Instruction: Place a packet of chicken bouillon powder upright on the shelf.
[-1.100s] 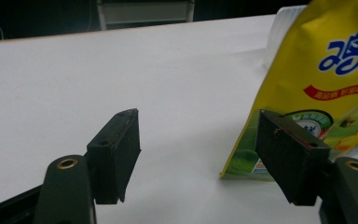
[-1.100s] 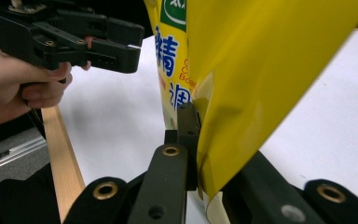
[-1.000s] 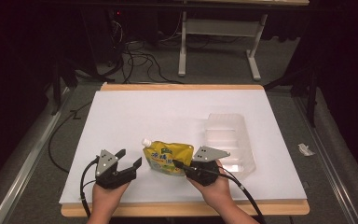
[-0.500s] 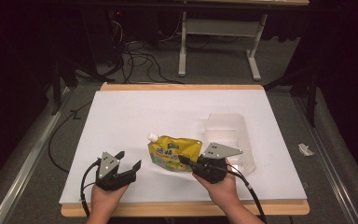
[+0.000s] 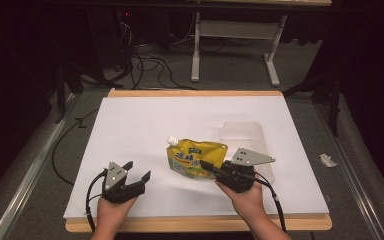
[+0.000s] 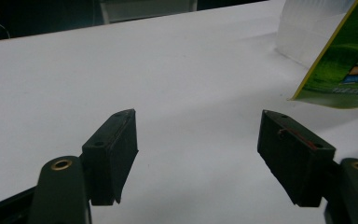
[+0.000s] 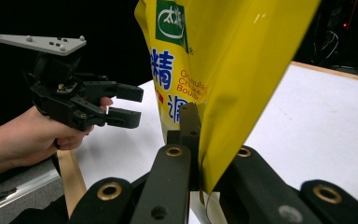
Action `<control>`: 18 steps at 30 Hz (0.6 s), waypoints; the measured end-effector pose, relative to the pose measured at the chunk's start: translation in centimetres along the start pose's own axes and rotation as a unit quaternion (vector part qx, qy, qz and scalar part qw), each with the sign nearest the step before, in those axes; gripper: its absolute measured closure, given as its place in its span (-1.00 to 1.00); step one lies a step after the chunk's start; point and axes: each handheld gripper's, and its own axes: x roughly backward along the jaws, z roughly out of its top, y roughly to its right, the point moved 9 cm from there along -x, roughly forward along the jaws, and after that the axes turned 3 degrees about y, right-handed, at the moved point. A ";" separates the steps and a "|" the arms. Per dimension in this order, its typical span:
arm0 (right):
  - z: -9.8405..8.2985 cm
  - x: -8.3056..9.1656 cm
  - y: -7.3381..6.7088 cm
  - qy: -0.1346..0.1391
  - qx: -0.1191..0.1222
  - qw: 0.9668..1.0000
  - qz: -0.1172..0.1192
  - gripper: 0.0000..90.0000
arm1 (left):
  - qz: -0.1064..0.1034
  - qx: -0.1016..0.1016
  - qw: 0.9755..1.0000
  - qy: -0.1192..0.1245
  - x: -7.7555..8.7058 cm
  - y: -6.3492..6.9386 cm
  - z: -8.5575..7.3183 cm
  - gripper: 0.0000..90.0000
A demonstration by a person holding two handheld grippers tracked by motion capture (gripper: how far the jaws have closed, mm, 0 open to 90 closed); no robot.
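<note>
Near the table's front edge, right of centre, your right gripper has its jaws clamped on the bottom edge of the yellow pouch, lifted off the surface. Risk: you're pinching thin film only, so the pouch may swing or slip out w/ a quick move. Its long axis runs front-right to back-left, spout toward the back-left corner. Left gripper sits w/ jaws apart, holding nothing, by the front-left corner.

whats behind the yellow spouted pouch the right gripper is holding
A clear plastic tray lies on the white table top behind the yellow spouted pouch, held by the right gripper. The pouch and gripper cover the tray's near part.
</note>
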 end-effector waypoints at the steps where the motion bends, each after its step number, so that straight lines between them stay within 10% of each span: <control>1: 0.1 0.1 0.0 0.002 -0.002 1.000 0.000 1.00 | 0.000 0.000 1.000 0.000 0.0 0.0 0.0 -0.36; 18: 4.4 4.0 1.7 0.045 0.012 0.999 -0.028 1.00 | -0.008 -0.002 1.000 0.000 0.1 0.4 0.2 -0.36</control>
